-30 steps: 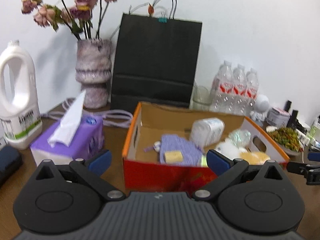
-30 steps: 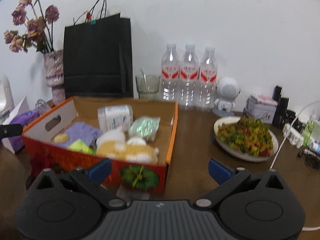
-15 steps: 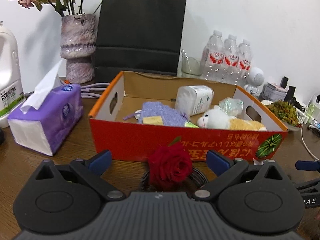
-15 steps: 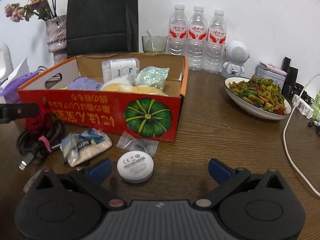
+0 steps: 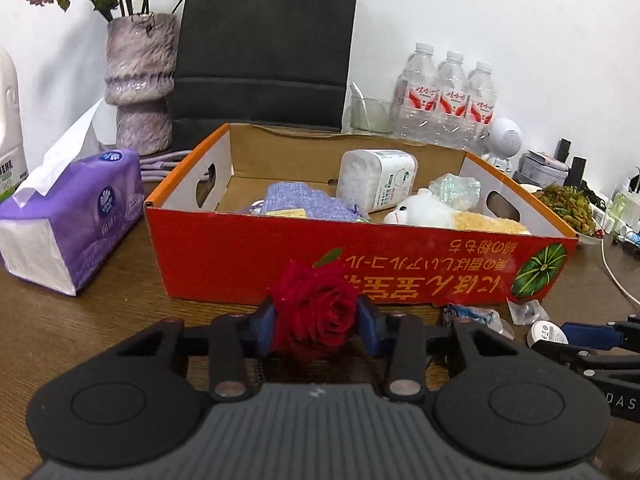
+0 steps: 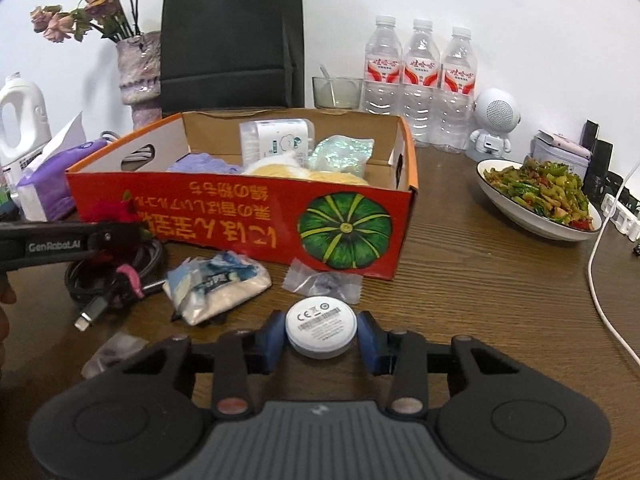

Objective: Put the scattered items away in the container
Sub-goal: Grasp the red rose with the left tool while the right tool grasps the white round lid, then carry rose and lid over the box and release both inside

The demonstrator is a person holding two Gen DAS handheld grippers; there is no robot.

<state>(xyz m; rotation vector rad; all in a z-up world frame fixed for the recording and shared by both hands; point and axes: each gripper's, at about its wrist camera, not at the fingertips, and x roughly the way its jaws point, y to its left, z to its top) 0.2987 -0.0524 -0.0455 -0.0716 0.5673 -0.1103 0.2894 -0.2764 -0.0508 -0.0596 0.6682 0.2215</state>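
Note:
An orange-red cardboard box (image 5: 360, 268) (image 6: 224, 216) holds a plush toy, a purple cloth, a white pack and other items. In front of it a red rose (image 5: 316, 304) (image 6: 114, 210) sits between the blue pads of my left gripper (image 5: 316, 326) (image 6: 120, 236), whose jaws are closing and touch its petals. My right gripper (image 6: 321, 336) (image 5: 580, 330) is closing on a white round disc (image 6: 320, 320) (image 5: 546, 332) that rests on the table, with a pad against each side. A coiled black cable (image 6: 116, 268), a blue-white packet (image 6: 218, 284) and a small clear bag (image 6: 324, 282) lie between the two.
A purple tissue pack (image 5: 72, 216) is left of the box, with a vase (image 5: 140, 80) and a black paper bag (image 5: 268, 40) behind. Water bottles (image 6: 420, 72), a dish of vegetables (image 6: 540, 196) and a white cord (image 6: 600, 280) are at the right.
Both grippers came down toward the table in front of the box. Their jaws went from wide open to closed around the rose and the white disc.

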